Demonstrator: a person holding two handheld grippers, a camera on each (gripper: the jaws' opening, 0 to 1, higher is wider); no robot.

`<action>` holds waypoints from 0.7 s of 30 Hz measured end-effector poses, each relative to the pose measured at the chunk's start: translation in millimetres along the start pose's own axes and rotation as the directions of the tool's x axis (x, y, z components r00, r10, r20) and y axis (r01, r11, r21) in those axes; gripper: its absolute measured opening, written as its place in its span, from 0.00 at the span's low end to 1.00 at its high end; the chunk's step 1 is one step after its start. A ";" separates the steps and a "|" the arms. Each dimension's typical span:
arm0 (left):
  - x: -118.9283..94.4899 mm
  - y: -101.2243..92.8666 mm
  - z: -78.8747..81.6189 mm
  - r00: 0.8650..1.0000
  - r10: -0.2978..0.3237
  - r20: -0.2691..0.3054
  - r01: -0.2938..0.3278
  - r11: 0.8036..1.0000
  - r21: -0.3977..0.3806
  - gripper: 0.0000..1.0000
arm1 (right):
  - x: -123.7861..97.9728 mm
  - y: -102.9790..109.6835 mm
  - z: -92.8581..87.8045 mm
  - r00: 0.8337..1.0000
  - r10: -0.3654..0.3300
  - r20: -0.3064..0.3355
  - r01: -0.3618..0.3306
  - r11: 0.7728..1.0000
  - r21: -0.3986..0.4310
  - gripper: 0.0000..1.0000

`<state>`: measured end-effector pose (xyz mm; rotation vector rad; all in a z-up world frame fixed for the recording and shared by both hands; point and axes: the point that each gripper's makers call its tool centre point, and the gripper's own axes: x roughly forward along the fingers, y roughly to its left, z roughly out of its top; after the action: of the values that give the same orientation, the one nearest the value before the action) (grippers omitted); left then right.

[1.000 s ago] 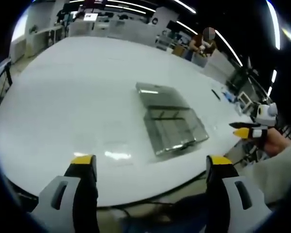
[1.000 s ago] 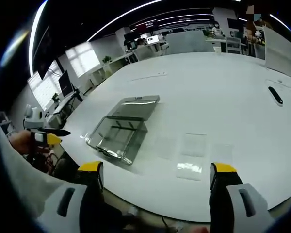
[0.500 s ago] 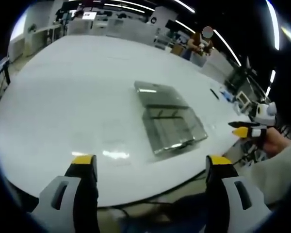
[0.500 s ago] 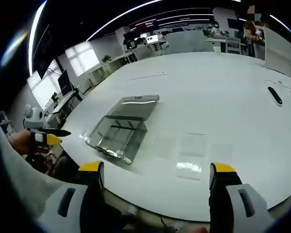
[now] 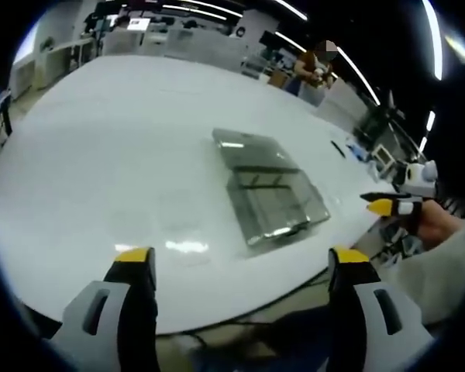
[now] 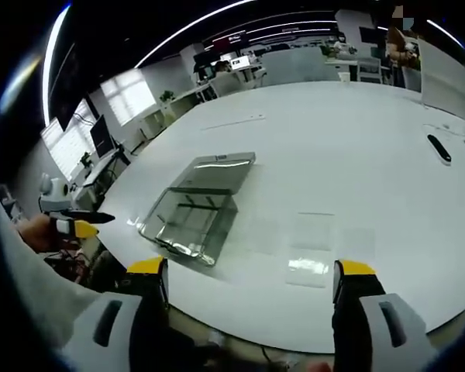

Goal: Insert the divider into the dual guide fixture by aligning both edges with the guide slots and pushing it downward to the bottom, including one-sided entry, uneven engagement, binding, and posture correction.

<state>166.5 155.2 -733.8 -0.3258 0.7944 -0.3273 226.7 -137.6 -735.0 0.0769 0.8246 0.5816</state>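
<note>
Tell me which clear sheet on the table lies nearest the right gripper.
The clear sheet with the bright glare, just ahead of the right gripper; the other sheet lies beyond it.

right claw [image 6: 244, 283] jaws apart, empty | clear fixture [image 6: 187, 221] on white table [image 6: 349, 155] | flat clear divider [image 6: 315, 230] beside it

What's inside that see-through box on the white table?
Through the clear box walls a few dark crossbars show inside, probably the guide rails; otherwise it looks empty. Its clear lid lies flat behind it on the white table. Glare hides finer detail. Both grippers hang open, well short of it.
</note>
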 end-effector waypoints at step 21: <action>-13.6 -5.0 13.5 0.985 -0.170 -0.029 0.172 0.980 0.104 0.87 | 2.2 13.1 11.6 0.996 -0.076 0.034 0.076 0.997 0.024 0.85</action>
<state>166.7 158.3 -714.3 -0.2916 0.7673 -0.5329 230.1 -123.7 -724.8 0.0756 0.7966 0.4981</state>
